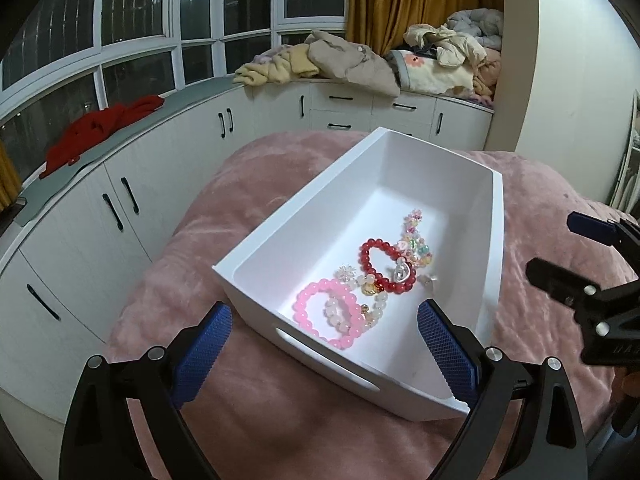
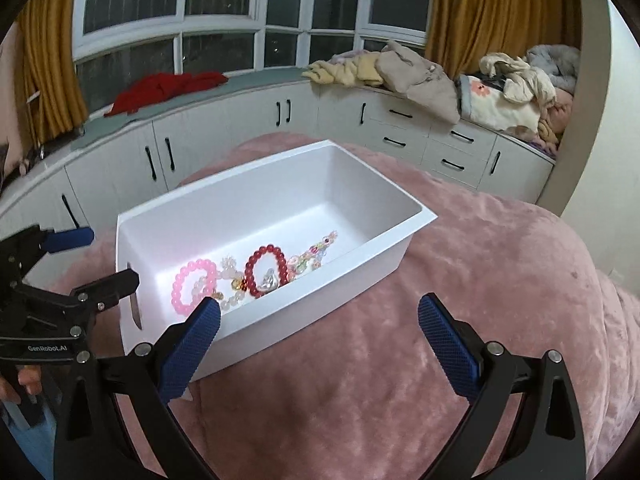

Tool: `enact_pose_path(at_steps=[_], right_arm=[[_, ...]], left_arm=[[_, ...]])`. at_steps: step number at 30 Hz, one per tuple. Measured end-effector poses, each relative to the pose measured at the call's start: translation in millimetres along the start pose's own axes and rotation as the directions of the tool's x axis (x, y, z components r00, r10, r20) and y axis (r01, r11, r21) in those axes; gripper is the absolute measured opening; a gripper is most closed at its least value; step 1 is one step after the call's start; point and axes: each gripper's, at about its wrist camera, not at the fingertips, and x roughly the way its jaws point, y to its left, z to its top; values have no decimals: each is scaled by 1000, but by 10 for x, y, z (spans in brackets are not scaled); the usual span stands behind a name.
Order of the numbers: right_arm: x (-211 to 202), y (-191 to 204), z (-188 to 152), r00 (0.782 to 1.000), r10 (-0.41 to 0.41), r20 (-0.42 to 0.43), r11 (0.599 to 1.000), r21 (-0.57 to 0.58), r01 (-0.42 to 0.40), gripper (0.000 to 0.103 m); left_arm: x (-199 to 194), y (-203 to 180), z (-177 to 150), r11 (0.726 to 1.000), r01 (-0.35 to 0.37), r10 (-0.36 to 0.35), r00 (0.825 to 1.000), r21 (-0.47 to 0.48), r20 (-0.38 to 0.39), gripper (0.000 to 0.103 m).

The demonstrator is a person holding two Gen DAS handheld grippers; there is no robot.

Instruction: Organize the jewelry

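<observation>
While bracelets [image 1: 384, 266] lie in the white bin [image 1: 280, 232], left tool [image 1: 324, 340] wide, right tool [image 2: 320, 330] wide, both empty

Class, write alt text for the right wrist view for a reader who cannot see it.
A white bin on a pink blanket holds a pink bracelet, a red bracelet and other beaded pieces. The open right claw hovers empty in front; the left claw is at the bin's left end.

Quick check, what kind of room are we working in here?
Most likely a bedroom: the white bin of bracelets sits on a pink plush bedspread, with piled bedding on a window seat over cabinets and mustard curtains.
</observation>
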Motion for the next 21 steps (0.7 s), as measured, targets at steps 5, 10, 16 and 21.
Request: enact_pose_path(at_steps=[5, 10, 16, 21], right_arm=[[21, 71, -8, 1000, 5, 3, 1000, -22, -5, 98], [54, 98, -13, 1000, 8, -10, 1000, -25, -8, 98], [91, 140, -11, 1000, 13, -27, 999, -38, -14, 98], [98, 169, -8, 999, 12, -32, 999, -49, -14, 98]], left_arm=[[19, -15, -25, 1000, -3, 3, 1000, 9, -7, 95], [36, -19, -29, 1000, -3, 3, 1000, 7, -16, 95], [42, -18, -43, 1000, -10, 11, 1000, 9, -16, 95], [43, -2, -56, 1000, -15, 15, 1000, 3, -14, 95]])
